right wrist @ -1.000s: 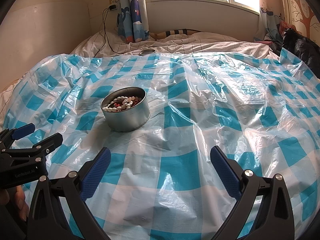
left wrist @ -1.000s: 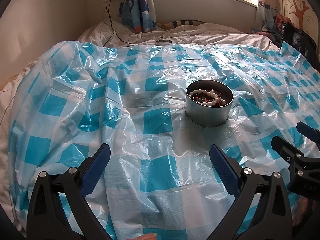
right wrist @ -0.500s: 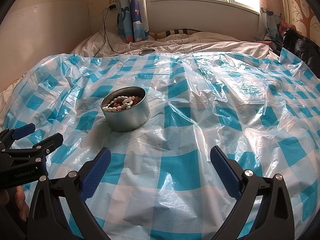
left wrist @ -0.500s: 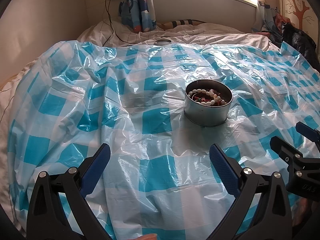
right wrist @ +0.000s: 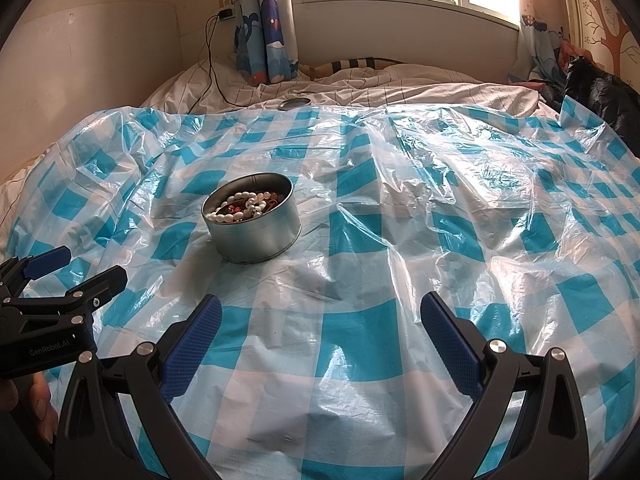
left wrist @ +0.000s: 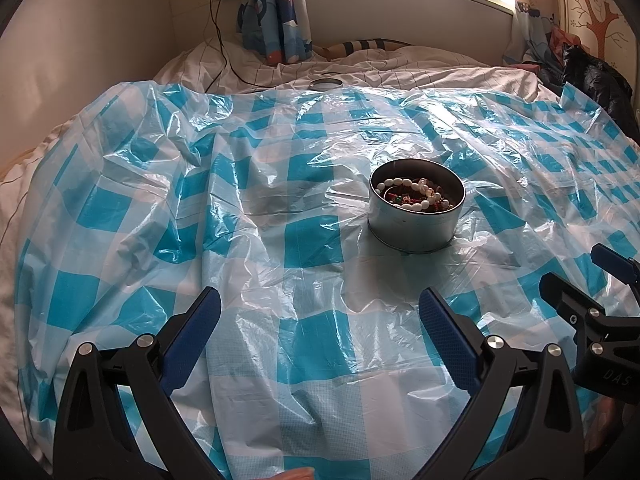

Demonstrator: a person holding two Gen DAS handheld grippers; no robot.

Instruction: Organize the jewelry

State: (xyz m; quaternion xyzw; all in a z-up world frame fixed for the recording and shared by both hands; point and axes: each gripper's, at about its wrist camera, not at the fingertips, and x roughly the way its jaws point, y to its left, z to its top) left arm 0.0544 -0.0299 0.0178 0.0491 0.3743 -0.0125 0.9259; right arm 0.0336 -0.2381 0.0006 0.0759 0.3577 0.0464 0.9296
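Observation:
A round metal tin (left wrist: 414, 230) stands on the blue-and-white checked plastic sheet (left wrist: 280, 184). It holds a white bead bracelet (left wrist: 412, 194) and other red and dark jewelry. In the right wrist view the tin (right wrist: 256, 236) is left of centre. My left gripper (left wrist: 320, 320) is open and empty, hovering above the sheet in front and to the left of the tin. My right gripper (right wrist: 320, 320) is open and empty, to the right of the tin. Each gripper shows at the edge of the other's view.
The tin's lid (left wrist: 325, 83) lies at the sheet's far edge on the white bedding. A charger cable (left wrist: 222, 48) runs down from the wall socket. A black bag (left wrist: 596, 80) sits at the far right. Curtains (left wrist: 276, 8) hang at the back.
The left gripper has drifted very slightly; the tin sits a touch further left in its view. The right gripper has not visibly moved.

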